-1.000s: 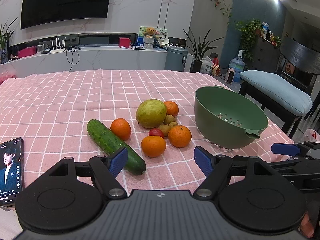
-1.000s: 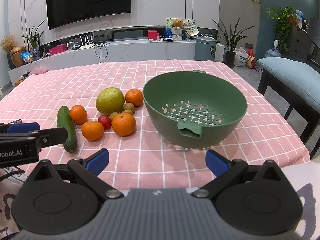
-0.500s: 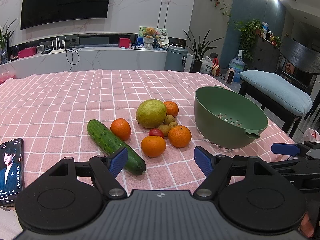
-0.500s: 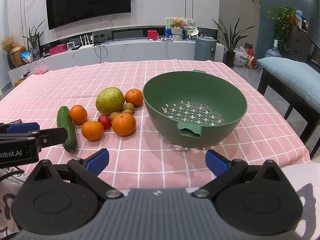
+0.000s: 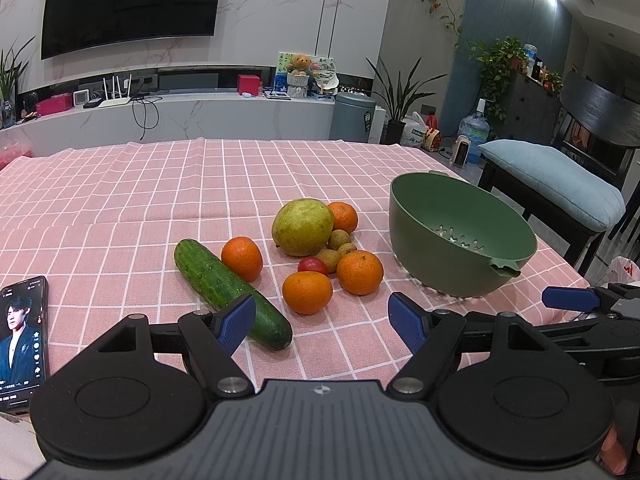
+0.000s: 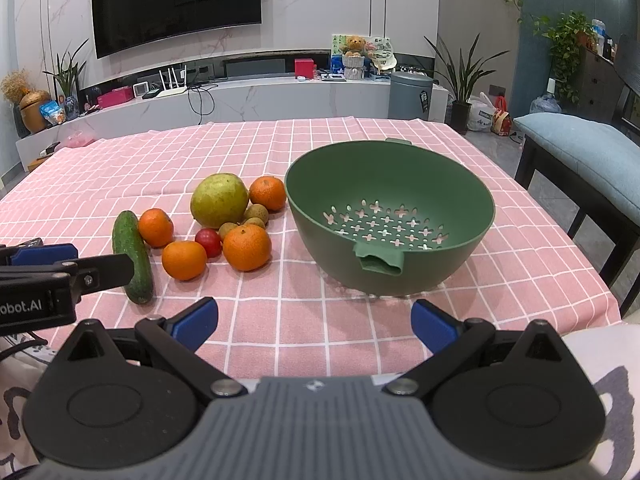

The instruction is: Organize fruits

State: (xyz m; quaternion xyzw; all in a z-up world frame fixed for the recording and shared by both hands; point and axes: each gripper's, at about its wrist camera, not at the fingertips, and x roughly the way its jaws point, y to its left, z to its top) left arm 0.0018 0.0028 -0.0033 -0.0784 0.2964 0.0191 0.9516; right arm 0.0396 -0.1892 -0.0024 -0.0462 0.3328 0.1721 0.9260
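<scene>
On the pink checked tablecloth lies a pile of fruit: a big green-yellow pear (image 5: 303, 226) (image 6: 219, 200), several oranges (image 5: 307, 292) (image 6: 247, 247), a small red fruit (image 5: 312, 266) (image 6: 208, 242), small brown longans (image 5: 339, 239) and a cucumber (image 5: 230, 288) (image 6: 132, 255). An empty green colander bowl (image 5: 460, 264) (image 6: 456, 256) stands right of the pile. My left gripper (image 5: 322, 324) is open and empty, near the cucumber's front end. My right gripper (image 6: 314, 322) is open and empty, in front of the bowl.
A phone (image 5: 22, 336) with a lit screen lies at the table's front left. A bench with a blue cushion (image 5: 552, 184) stands off the table's right edge. The far half of the tablecloth (image 5: 160, 176) is bare cloth.
</scene>
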